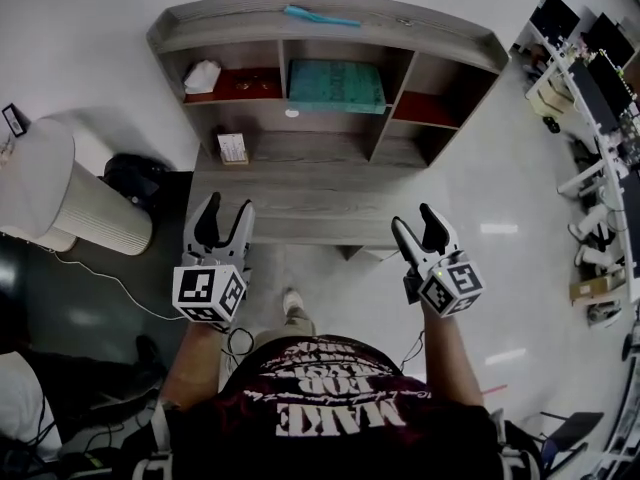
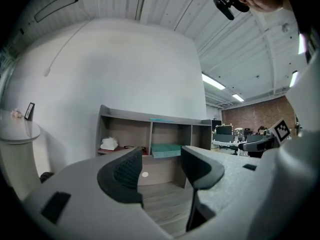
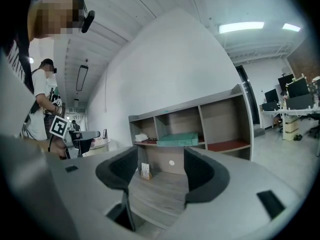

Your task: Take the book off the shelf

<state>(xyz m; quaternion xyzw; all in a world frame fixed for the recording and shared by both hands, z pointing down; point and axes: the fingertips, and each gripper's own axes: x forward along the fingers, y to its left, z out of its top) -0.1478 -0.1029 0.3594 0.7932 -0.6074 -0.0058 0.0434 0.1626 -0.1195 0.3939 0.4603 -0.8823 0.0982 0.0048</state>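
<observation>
A teal book (image 1: 336, 86) lies flat in the middle compartment of the grey wooden shelf unit (image 1: 330, 43). My left gripper (image 1: 225, 223) and right gripper (image 1: 420, 230) hover side by side in front of the unit's lower step, well short of the book. Both are open and hold nothing. In the left gripper view the book (image 2: 166, 149) shows far off between the spread jaws of the left gripper (image 2: 160, 166). In the right gripper view the book (image 3: 177, 139) sits above the gap of the right gripper (image 3: 159, 169).
A white bundle (image 1: 203, 75) rests in the left compartment, a small card box (image 1: 232, 148) on the lower shelf, and a teal strip (image 1: 320, 16) on top. A white round stand (image 1: 60, 203) and a black bag (image 1: 135, 176) are at left. Office desks (image 1: 590, 78) stand at right.
</observation>
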